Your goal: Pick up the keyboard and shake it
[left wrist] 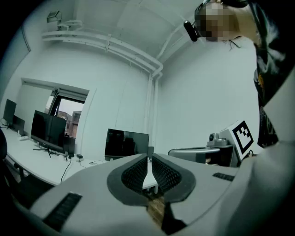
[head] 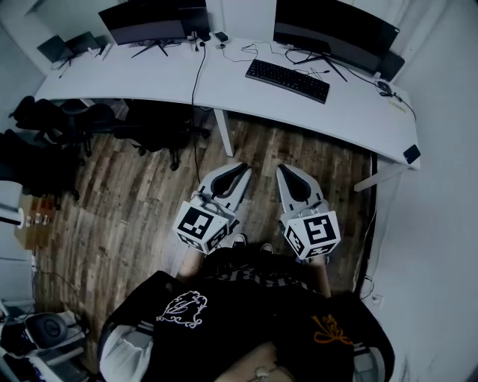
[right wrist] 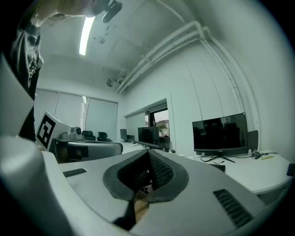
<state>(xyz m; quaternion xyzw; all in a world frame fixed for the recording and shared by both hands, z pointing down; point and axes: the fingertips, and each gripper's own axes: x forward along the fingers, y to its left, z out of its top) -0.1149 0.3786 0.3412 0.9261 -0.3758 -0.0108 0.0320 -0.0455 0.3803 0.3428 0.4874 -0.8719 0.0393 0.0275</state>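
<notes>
Office room with a brown wood plank floor (head: 127, 201) and white walls. Closest to the camera is the person's dark top (head: 246, 321), with two shoe tips (head: 250, 242) poking out just past it.

Next come the two grippers, side by side over the floor and pointing level toward the table. The left gripper (head: 241, 171) has its fingers (left wrist: 134, 175) pressed together with nothing between them. Same for the right gripper (head: 287, 172): fingers (right wrist: 160, 172) shut tight and empty. Each one has one marker cube at the back, so two cubes total.

Further out there's a bunch of black chairs (head: 112, 123) tucked under the left part of one long white table (head: 149, 78).

One black keyboard (head: 287, 80) lies flat on the right part of the table, well apart from both grippers. Behind it is the right monitor (head: 334, 26), and there's a second monitor (head: 153, 19) on the left, so two screens. A few loose cables (head: 246, 51) run between them.
</notes>
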